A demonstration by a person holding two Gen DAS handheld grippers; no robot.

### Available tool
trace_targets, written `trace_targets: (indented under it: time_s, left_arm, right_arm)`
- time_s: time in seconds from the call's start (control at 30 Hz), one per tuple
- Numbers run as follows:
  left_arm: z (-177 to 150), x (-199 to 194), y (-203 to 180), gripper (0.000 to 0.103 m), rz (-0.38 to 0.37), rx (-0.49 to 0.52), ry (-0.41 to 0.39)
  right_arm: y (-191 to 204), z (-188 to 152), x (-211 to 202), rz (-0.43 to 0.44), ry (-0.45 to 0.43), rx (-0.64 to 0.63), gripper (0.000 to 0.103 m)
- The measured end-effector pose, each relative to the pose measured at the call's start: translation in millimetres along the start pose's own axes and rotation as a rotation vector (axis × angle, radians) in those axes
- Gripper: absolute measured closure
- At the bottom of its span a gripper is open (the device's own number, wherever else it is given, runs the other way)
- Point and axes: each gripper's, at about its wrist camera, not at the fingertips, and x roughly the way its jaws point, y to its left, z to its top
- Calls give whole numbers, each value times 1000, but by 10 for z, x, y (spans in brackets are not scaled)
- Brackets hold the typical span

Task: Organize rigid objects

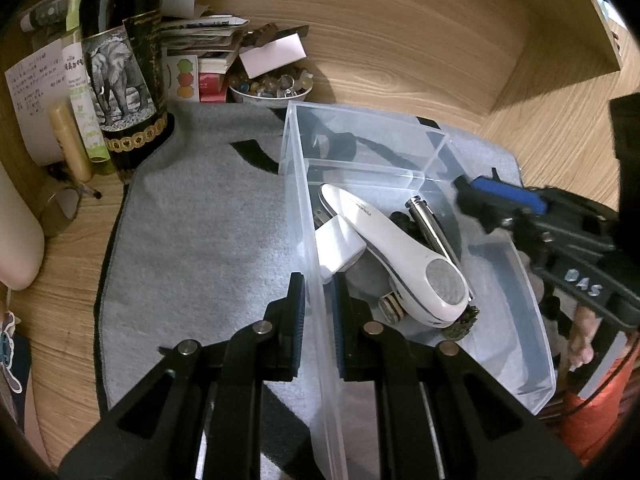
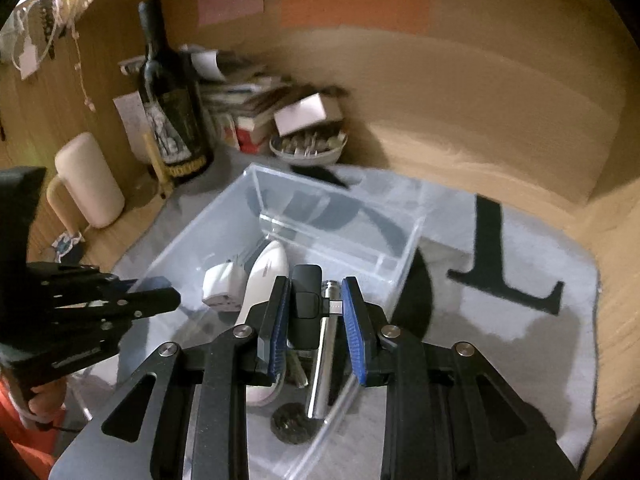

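A small black block-shaped gadget with a metal plug on its side (image 2: 306,300) sits between the blue-padded fingers of the right gripper (image 2: 316,320), which hold it above the clear plastic storage bin (image 1: 532,320). Its long axis stands upright in the right wrist view, and the plug sticks out sideways toward the right pad.

Below it, inside the bin's larger compartment, lie a white oval handheld device with a grey mesh end (image 1: 400,248), a white plug adapter (image 1: 340,244), a shiny metal cylinder (image 1: 432,224) and a dark round disc (image 2: 292,424). The white device runs lengthwise along the bin, mesh end toward the left wrist camera. A clear divider (image 1: 360,168) walls off a far compartment with dark shapes seen through its clear walls.

The left gripper (image 1: 318,308) is pinched narrow on the bin's near side wall, one finger outside and one inside.

The bin rests on a grey felt mat with black markings (image 1: 200,240); the mat lies open to the bin's left and, in the right wrist view, to its right. Beyond the mat's far edge stand a dark wine bottle with an elephant label (image 1: 120,80), a bowl of beads (image 1: 268,90) and a stack of papers and boxes (image 1: 208,44) against the wooden wall (image 1: 400,40).
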Motion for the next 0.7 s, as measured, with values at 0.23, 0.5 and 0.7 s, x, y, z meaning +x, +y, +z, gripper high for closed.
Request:
trace_targets:
  time_s: [0.23, 0.5, 0.7]
  left_arm:
    - [-6, 3, 12, 92, 1, -9, -4]
    - [2, -6, 21, 92, 6, -25, -2]
    - [23, -157, 26, 91, 37, -41, -41]
  right_arm:
    - [8, -28, 113, 20, 33, -3, 79]
    - [-8, -31, -68, 11, -21, 7, 60]
    - [-36, -101, -312, 4, -65, 26, 59]
